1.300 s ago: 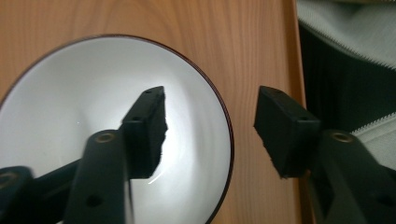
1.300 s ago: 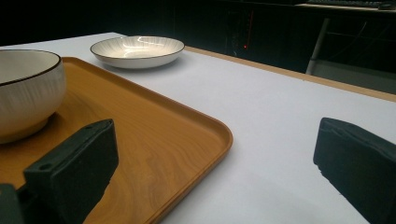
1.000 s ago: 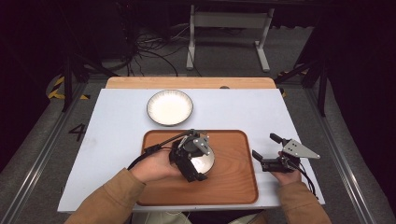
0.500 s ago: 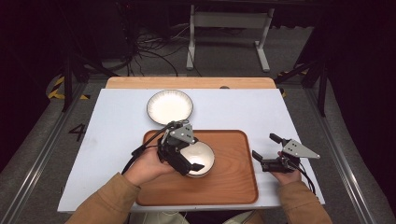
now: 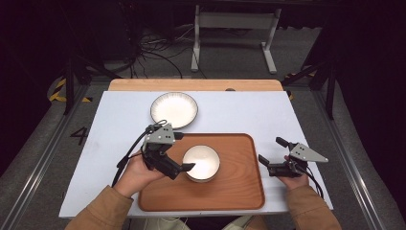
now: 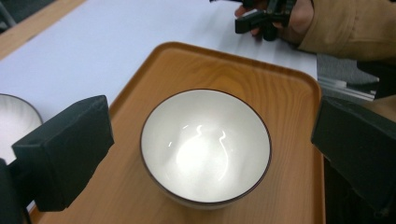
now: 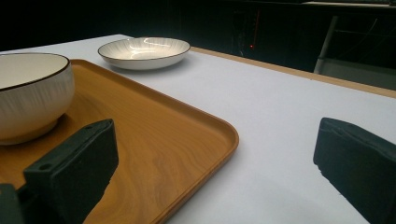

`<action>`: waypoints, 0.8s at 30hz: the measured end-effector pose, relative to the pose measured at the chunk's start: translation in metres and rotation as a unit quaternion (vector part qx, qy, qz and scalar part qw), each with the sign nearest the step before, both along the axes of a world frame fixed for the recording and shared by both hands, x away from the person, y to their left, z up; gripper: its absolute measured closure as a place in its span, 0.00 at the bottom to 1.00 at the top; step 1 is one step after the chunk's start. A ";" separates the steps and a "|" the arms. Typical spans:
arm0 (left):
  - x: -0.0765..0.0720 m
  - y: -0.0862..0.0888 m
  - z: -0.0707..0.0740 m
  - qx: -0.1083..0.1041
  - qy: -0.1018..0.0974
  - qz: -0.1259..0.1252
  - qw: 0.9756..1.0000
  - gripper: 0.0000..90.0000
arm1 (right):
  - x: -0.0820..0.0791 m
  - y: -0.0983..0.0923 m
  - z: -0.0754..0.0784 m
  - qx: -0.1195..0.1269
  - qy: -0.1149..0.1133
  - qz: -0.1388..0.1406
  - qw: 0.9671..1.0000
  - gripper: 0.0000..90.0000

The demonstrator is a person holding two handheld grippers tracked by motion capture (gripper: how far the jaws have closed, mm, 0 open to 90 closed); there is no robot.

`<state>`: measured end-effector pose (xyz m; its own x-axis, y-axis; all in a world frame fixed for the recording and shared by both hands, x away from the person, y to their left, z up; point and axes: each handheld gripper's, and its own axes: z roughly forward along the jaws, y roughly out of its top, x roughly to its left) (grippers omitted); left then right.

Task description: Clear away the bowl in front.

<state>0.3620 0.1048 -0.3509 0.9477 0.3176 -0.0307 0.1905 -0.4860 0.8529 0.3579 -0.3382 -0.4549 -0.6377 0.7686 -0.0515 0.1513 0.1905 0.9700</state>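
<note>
The white bowl (image 5: 201,163) sits upright at the centre of the wooden tray (image 5: 239,191), in the lower middle of the frame; the left gripper (image 5: 184,168) is just beside its left rim, its jaws having just been opening and now spread wide with nothing gripped — the bowl looks set down and released. The right gripper (image 5: 272,155) rests at the tray's right edge on the desk (image 5: 105,124), jaws open and empty — likely waiting; a plate (image 5: 174,109) lies above the tray.

A single black numeral "4" (image 5: 79,135) is marked on the grey floor (image 5: 43,143), at about nine o'clock from the white table (image 5: 119,120). No other text is readable.
</note>
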 end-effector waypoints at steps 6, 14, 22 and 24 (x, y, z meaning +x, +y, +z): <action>-0.003 0.017 -0.001 -0.026 -0.001 0.014 1.000 0.00 | 0.000 0.000 0.000 0.001 0.001 0.000 1.000 0.01; -0.007 0.041 -0.005 -0.062 -0.029 0.046 0.997 0.00 | 0.000 0.000 0.000 0.002 0.000 0.000 1.000 0.01; -0.011 0.066 -0.013 -0.104 -0.055 0.082 0.990 0.00 | 0.000 0.000 0.000 0.002 -0.001 0.000 1.000 0.01; -0.011 0.071 -0.016 -0.105 -0.056 0.080 0.990 0.00 | 0.000 0.000 0.000 0.002 -0.001 0.000 1.000 0.01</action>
